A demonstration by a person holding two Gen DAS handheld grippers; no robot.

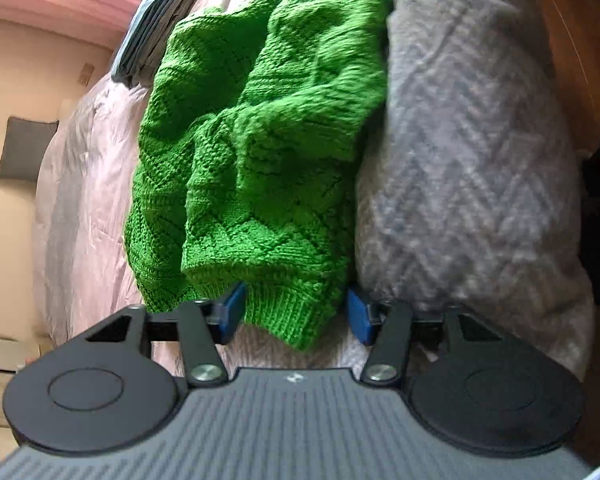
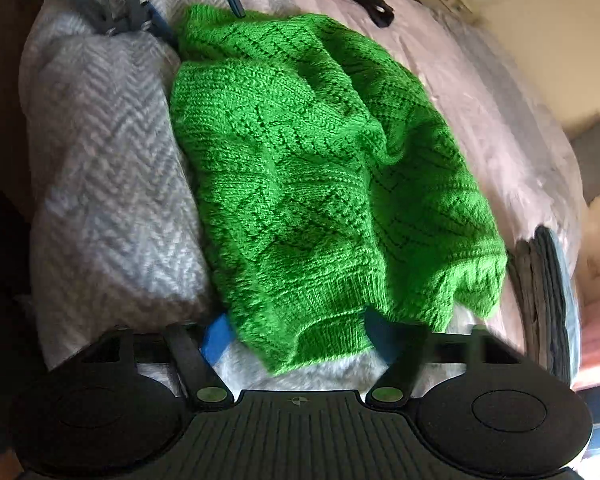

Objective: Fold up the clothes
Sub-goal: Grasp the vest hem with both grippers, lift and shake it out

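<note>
Sprawling across the bed is a chunky green knit sweater [image 1: 260, 152], diamond pattern, ribbed cuffs, bunched in soft folds. It's wedged against a fuzzy grey herringbone blanket [image 1: 460, 160] on a pale pink duvet [image 1: 84, 200], with folded grey clothes [image 2: 548, 300] stacked nearby. Left hand-held gripper [image 1: 296, 312] and right hand-held gripper [image 2: 296, 332] each sit spread wide around a ribbed edge at opposite ends.

A grey herringbone blanket [image 1: 460, 152] fills the right of the left-wrist frame; a dark cushion [image 1: 26, 148] sits at mid-left against the wall.
</note>
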